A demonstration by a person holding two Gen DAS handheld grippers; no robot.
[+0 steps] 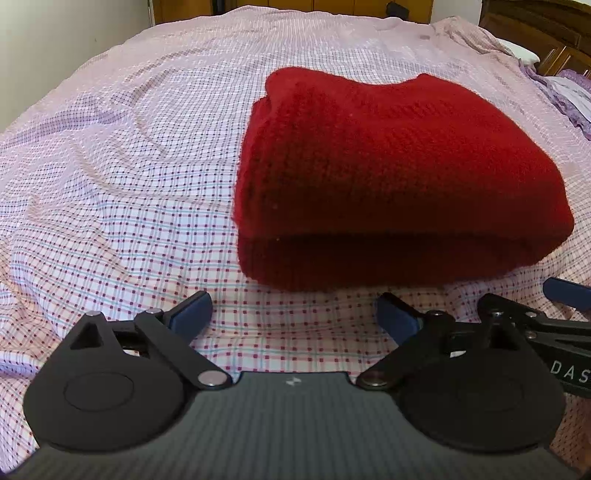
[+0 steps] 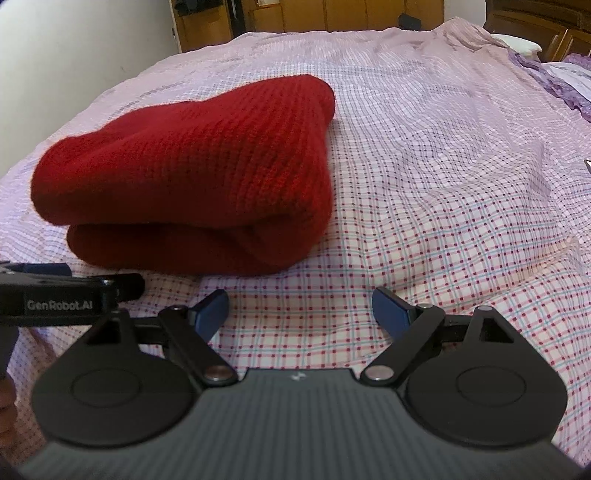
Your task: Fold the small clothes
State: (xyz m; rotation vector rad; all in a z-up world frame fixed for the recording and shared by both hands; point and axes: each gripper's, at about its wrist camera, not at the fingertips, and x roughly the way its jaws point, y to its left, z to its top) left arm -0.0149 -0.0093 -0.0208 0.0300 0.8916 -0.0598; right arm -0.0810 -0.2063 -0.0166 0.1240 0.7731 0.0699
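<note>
A red knitted garment [image 1: 391,177] lies folded into a thick bundle on the checked bed sheet [image 1: 129,206]. In the right wrist view the same red bundle [image 2: 192,173] lies left of centre. My left gripper [image 1: 293,314] is open and empty, just in front of the bundle's near edge, not touching it. My right gripper [image 2: 299,308] is open and empty, in front of the bundle's right end. The right gripper also shows at the right edge of the left wrist view [image 1: 535,321], and the left gripper at the left edge of the right wrist view [image 2: 66,291].
The pink and white checked sheet [image 2: 443,206] covers the whole bed, with wrinkles. Purple cloth [image 1: 565,96] lies at the far right near a wooden headboard [image 1: 535,26]. Wooden cupboards [image 2: 295,14] stand behind the bed.
</note>
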